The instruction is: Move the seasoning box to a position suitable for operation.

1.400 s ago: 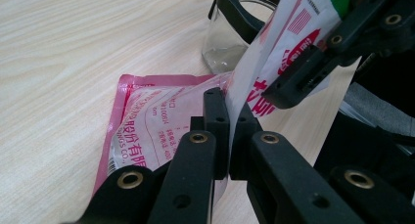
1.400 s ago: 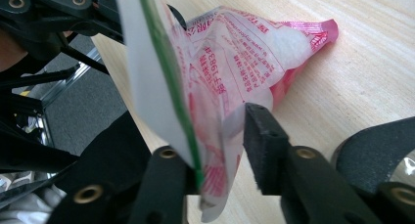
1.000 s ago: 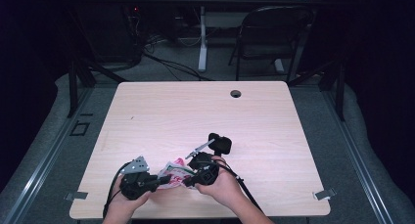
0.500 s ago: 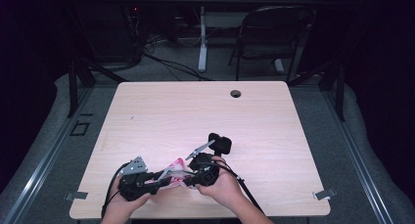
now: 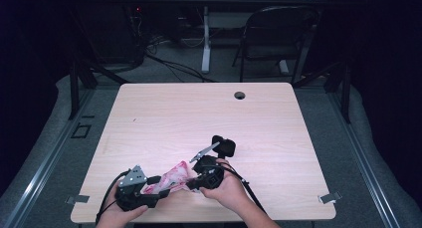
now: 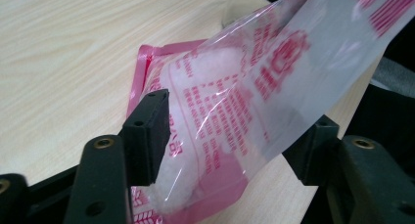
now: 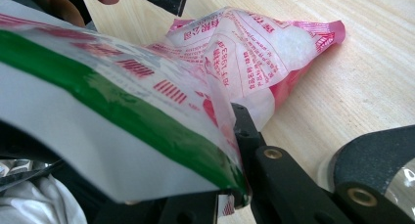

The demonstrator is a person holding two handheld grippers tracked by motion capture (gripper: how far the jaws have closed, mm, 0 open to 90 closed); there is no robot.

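Lying low over the near edge of the wooden table [image 5: 149, 118], stretched between both tools: a pink-printed clear plastic bag [image 5: 169, 177] of white granules. Right gripper [image 7: 230, 136] clenching the bag's top edge, jaws pressed tight on the film with the green-striped end right against its camera. Left gripper [image 6: 230, 136] released, jaws just having been opening, standing wide with the bag's bulging bottom end between them, pads off the film.

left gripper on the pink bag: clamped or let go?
Let go. The left gripper has just been opening; its pads stand apart, the pink bag loose between them. The right gripper pinches the bag's edge.
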